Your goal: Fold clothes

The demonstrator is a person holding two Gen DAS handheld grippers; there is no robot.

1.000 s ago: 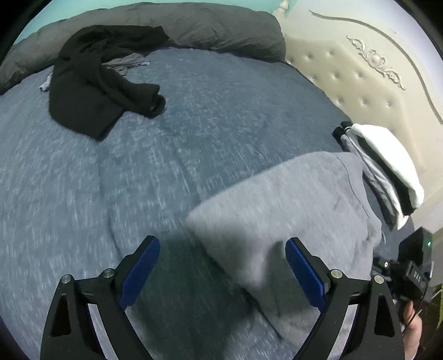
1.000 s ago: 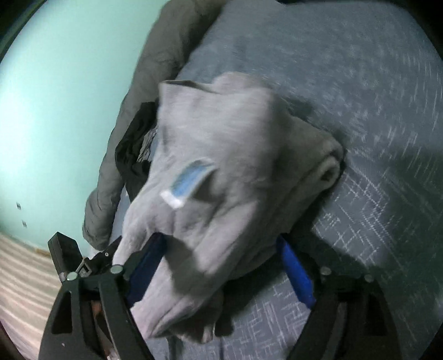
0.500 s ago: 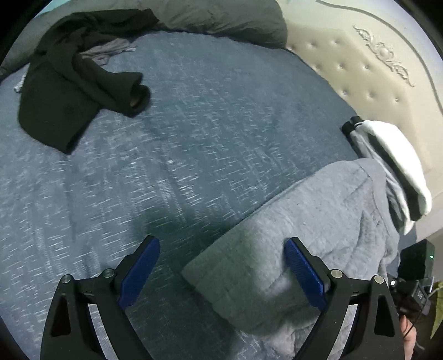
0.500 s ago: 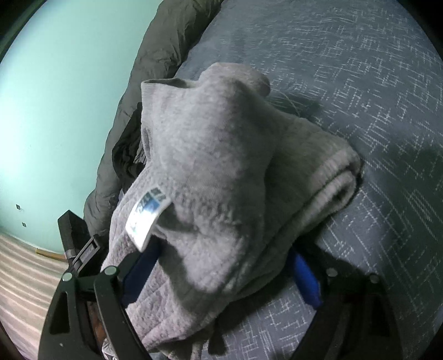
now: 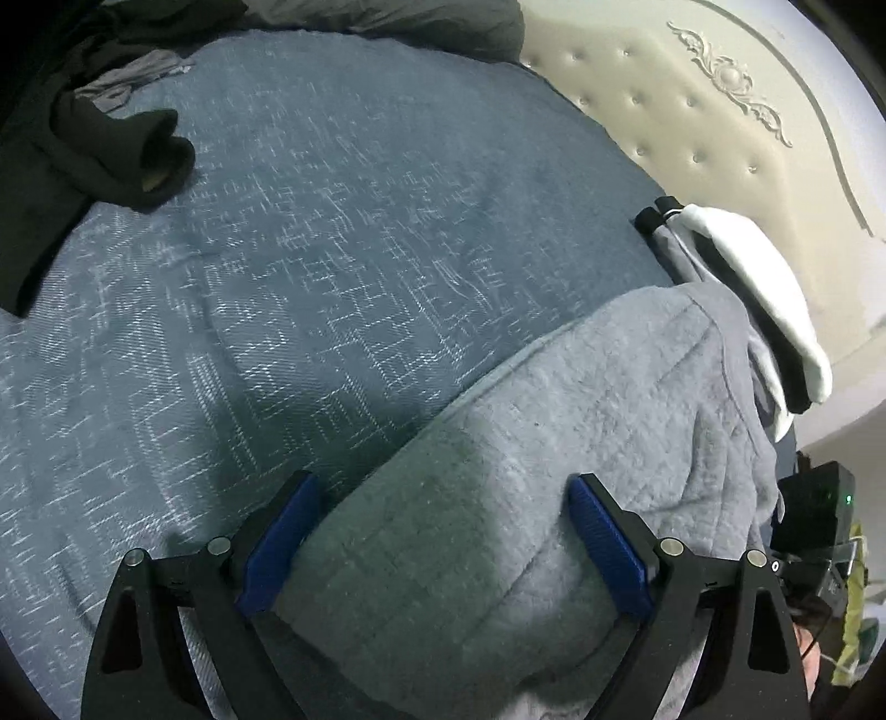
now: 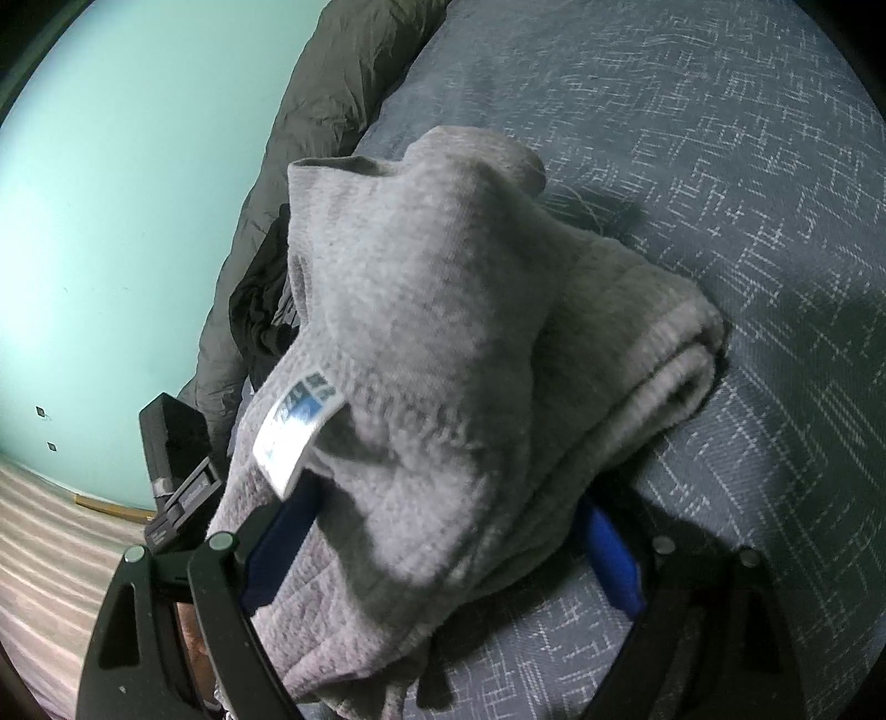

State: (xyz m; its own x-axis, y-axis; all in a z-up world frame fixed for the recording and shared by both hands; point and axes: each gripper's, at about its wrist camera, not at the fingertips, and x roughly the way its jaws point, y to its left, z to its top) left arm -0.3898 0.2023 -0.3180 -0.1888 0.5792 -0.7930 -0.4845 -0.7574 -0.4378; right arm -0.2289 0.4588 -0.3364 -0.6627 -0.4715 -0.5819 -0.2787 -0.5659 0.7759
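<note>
Straddling a folded grey quilted garment (image 5: 554, 471), the left tool (image 5: 443, 548) sits low at 6 o'clock in the left wrist view, blue pads wide apart with the cloth bulging up between them, nothing pinched. Garment runs from 6 toward 3 o'clock on the blue-grey bed cover (image 5: 332, 249). At 3 o'clock, a stack of folded clothes (image 5: 764, 299), white on top with dark and grey layers under it, stands against the cream tufted headboard (image 5: 692, 111); the grey piece's far end looks to touch that stack, probably so it can be added to the pile. Black garment (image 5: 111, 149), unfolded, heaped at 10 o'clock; dark duvet (image 5: 415, 22) bunched at 12. A black device box with a green light, likely the other tool's body, at 4 o'clock.

Right wrist view: same grey garment (image 6: 443, 360) humped up over the right tool (image 6: 443, 554), draped across both fingers, its blue-and-white label (image 6: 299, 426) hanging at 8 o'clock. Blue pads show well spread on either side of the bundle; whether they press the cloth, cannot tell, since fabric hides the contact. Folded edge lies at 3 o'clock on the bed cover. Teal wall (image 6: 138, 194) from 9 to 11 o'clock. Guess: both tools support the bundle from opposite ends to keep the fold together.
</note>
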